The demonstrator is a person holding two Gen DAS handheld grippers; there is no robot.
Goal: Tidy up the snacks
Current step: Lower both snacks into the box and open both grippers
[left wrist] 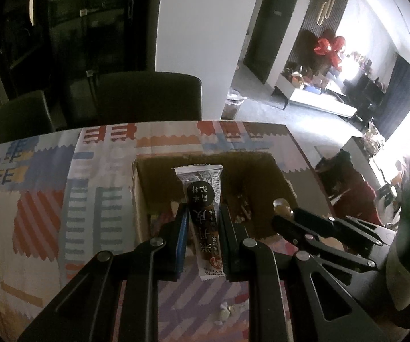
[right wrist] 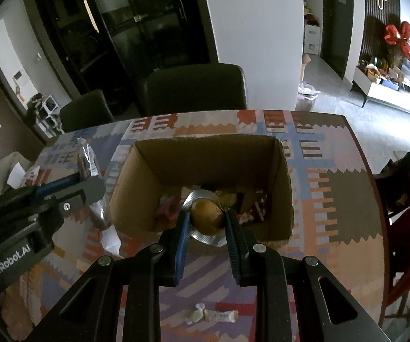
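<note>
My left gripper (left wrist: 202, 213) is shut on a long brown snack bar packet (left wrist: 203, 199) with Chinese lettering and holds it upright over the near left of an open cardboard box (left wrist: 142, 199). My right gripper (right wrist: 206, 216) is shut on a round golden pastry in a clear wrapper (right wrist: 207, 213) over the near wall of the same box (right wrist: 136, 176), which holds several snack packets. The right gripper also shows in the left wrist view (left wrist: 283, 213), and the left gripper with its packet shows in the right wrist view (right wrist: 86, 168).
The box stands on a table with a patchwork cloth (right wrist: 333, 193). Two small wrapped candies (right wrist: 213, 317) lie on the cloth near me. Two dark chairs (right wrist: 196, 88) stand at the far edge. A red chair (right wrist: 404, 213) stands at the right.
</note>
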